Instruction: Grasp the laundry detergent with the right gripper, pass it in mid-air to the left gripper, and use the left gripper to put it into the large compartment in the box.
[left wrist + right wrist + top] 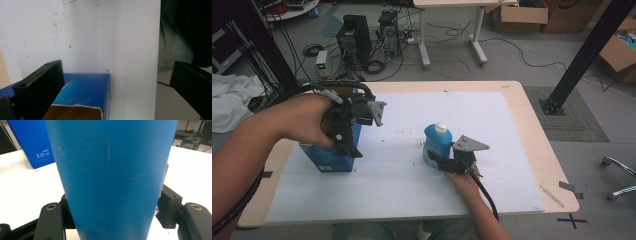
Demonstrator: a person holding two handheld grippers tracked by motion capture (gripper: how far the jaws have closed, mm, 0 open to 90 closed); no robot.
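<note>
The blue bottle [437, 145] with a white cap [441, 127] stands upright just right of centre in the high view, on the white sheet [492, 130] that covers the wooden worktop [537, 150]; the right gripper [443, 162] reaches it from the lower right and its jaws sit against the bottle's lower body, clamped on it; in the right gripper view the bottle's plain blue wall [112, 177] rises through the middle of the frame, with a black jaw pressed to each side at the bottom; no label can be read on that face, only faint scuffs.

The blue box [332, 152] stands at centre left of the high view, near the sheet's left edge and well apart from the bottle; the left gripper [346, 145] hangs over it, pointing down; in the left gripper view its jaws stand wide apart at lower left and lower right with nothing between the pads, and the box's open top, torn brown card inside blue walls [85, 87], shows at the bottom.

In the upper left of the right gripper view the box [32, 140] bears white print reading "5.0" followed by small characters too fine to make out.
</note>
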